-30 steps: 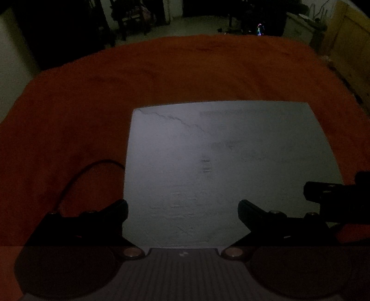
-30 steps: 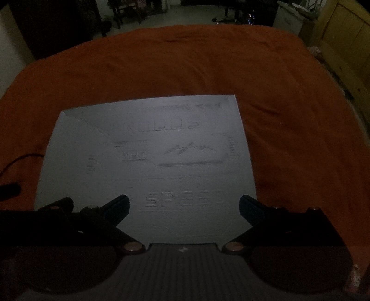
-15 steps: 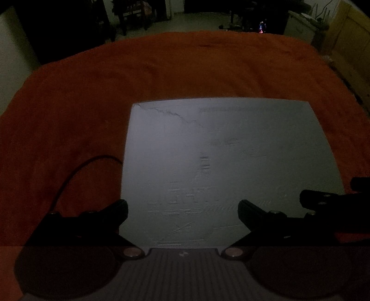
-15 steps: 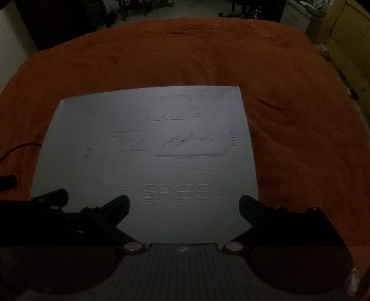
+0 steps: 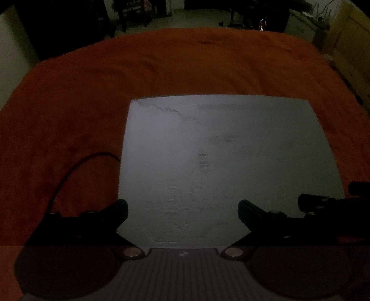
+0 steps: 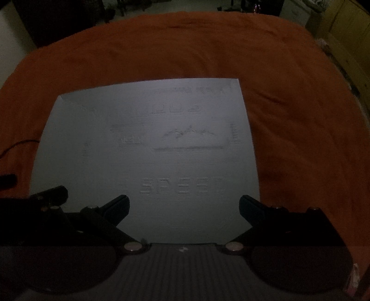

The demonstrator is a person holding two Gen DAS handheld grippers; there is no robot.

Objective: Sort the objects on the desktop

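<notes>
A grey mouse pad [image 5: 219,157] with faint embossed lettering lies flat on the orange cloth; the right wrist view shows the mouse pad [image 6: 148,162] with the word SPEED on it. My left gripper [image 5: 182,209] hovers open over the pad's near edge, nothing between its fingers. My right gripper [image 6: 183,205] is open too, above the near part of the pad and holding nothing. The right gripper's finger [image 5: 323,201] shows at the right edge of the left wrist view. The left gripper's finger [image 6: 49,195] shows at the lower left of the right wrist view.
The orange cloth [image 5: 161,69] covers the whole table. A thin black cable [image 5: 76,166] curves over the cloth left of the pad. Beyond the far edge are a dim room floor, dark furniture [image 5: 131,14] and a wooden cabinet [image 6: 346,30] at the right.
Both views have shifted slightly; the pad sits a little lower and nearer in the right wrist view. Both grippers stay open and the pad has not moved on the cloth.
</notes>
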